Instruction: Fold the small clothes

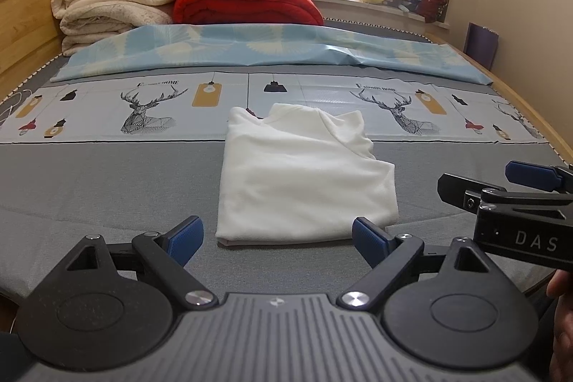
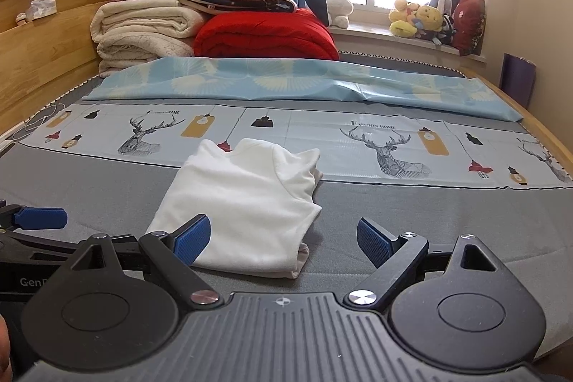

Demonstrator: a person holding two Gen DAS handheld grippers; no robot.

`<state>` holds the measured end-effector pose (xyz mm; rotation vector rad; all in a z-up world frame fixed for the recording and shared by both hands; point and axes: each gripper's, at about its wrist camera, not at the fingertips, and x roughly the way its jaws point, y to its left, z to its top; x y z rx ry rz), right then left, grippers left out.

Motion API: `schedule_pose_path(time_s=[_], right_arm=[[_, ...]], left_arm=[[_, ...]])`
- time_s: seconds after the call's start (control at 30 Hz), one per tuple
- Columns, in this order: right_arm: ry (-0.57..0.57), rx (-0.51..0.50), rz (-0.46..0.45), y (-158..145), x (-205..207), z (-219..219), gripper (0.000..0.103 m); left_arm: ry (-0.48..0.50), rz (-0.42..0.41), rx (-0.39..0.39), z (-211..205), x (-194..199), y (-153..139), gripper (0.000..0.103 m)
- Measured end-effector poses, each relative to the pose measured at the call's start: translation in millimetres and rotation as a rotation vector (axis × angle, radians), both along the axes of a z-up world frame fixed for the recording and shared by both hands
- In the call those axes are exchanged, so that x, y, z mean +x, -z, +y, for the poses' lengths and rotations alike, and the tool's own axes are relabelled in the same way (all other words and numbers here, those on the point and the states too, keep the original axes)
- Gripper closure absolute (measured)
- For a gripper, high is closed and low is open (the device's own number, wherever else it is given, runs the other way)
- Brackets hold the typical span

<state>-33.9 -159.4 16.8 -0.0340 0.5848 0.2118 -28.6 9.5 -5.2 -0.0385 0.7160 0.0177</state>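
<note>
A small white shirt (image 1: pixel 304 178) lies on the gray bed (image 1: pixel 107 185), partly folded, with its top edge on the deer-print sheet (image 1: pixel 150 110). It looks soft, light and floppy, so it will bend and slip out of shape easily. The best place to take hold is the near bottom edge, at its two corners. The left tool (image 1: pixel 277 237) is wide apart and holds nothing, just in front of that edge. The right tool (image 2: pixel 283 240) is wide apart too and holds nothing; I cannot tell if its left finger (image 2: pixel 191 238) touches the shirt.
</note>
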Motion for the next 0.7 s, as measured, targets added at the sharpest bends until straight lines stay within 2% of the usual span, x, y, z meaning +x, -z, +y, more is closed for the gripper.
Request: schedule_pose_path(time_s=[0.7], right_arm=[[0.003,0.003,0.004,-0.3,0.3,-0.9,0.013]], left_arm=[[0.0,-0.002,0.0,-1.2,0.2,0.3,0.01]])
